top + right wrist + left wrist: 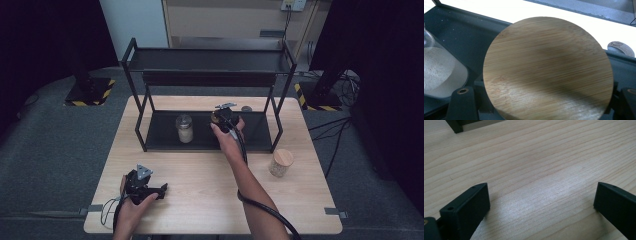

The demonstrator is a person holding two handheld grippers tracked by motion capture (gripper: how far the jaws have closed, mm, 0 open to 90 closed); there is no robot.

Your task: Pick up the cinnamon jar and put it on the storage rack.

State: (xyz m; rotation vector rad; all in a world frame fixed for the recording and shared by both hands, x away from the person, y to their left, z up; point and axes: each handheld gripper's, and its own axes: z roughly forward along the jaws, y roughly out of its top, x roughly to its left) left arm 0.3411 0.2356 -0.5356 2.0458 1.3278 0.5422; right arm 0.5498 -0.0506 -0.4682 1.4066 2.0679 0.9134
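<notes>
Wood-lidded jar [547, 68] apparently between right gripper [224, 119] fingers, beside glass jar [184, 128]

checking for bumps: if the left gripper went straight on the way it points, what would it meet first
Most likely the bare wooden table: the left gripper, jaws open and empty, points down at it. The shelf rack's foot lies farther off, to one side.

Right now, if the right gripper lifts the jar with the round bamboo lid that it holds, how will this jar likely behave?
The jar with the round bamboo lid is probably rigid and should keep its shape, since the right gripper is shut on it. It looks like glass, so likely fragile and slippery. The lid may sit loose, so tilting seems risky.
</notes>
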